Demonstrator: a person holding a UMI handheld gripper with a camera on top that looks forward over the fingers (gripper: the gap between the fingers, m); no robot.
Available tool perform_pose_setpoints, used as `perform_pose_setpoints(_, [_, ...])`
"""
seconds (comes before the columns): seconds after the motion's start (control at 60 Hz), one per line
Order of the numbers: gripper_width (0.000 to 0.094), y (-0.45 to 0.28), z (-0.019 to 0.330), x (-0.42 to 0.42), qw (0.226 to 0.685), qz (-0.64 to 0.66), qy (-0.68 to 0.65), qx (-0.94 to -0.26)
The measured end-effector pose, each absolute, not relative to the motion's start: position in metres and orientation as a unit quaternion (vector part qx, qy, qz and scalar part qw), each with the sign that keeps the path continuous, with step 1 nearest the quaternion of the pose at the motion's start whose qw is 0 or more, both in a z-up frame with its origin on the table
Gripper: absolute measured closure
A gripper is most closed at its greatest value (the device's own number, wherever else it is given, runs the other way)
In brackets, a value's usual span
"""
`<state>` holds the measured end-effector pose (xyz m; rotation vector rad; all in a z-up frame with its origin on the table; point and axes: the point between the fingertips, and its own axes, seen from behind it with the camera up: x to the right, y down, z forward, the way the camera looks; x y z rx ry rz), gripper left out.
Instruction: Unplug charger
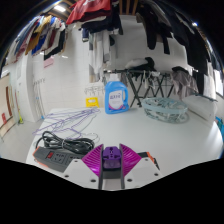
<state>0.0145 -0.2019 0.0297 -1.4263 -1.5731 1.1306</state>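
My gripper [111, 160] is low over a white table [185, 135]. Its two magenta pads [94, 160] press from both sides on a small purple charger block [111, 157] held between them. A dark power strip [55, 156] lies on the table just left of the fingers, and the charger is to the right of it, not over it. A bundle of thin white cable [68, 124] lies beyond the strip. A dark cable end [150, 158] shows just right of the fingers.
A blue bottle with a white label [114, 95] stands beyond the fingers at the table's far side. A round wire rack [164, 106] lies to its right. Hanging clothes [100, 20] and a white wall are behind the table.
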Motion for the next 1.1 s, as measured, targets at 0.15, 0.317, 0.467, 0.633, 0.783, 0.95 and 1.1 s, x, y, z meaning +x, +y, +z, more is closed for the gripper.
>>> perform_pose_setpoints(0.15, [0.085,-0.204,0.031,0.012,0.338,0.446,-0.611,-0.56])
perform_pose_setpoints(0.317, [0.0854,-0.186,0.145,0.001,0.394,0.508,-0.553,-0.531])
perform_pose_setpoints(0.467, [0.0853,-0.12,0.205,-0.01,0.397,0.512,-0.513,-0.563])
perform_pose_setpoints(0.633, [0.0847,-0.019,0.157,-0.017,0.416,0.437,-0.524,-0.601])
perform_pose_setpoints(0.783, [0.0814,0.046,0.075,-0.013,0.424,0.357,-0.554,-0.621])
perform_pose_setpoints(0.95, [0.0696,0.068,0.019,-0.008,0.409,0.326,-0.577,-0.627])
perform_pose_setpoints(1.1, [0.0278,0.075,0.011,-0.003,0.403,0.305,-0.593,-0.627])
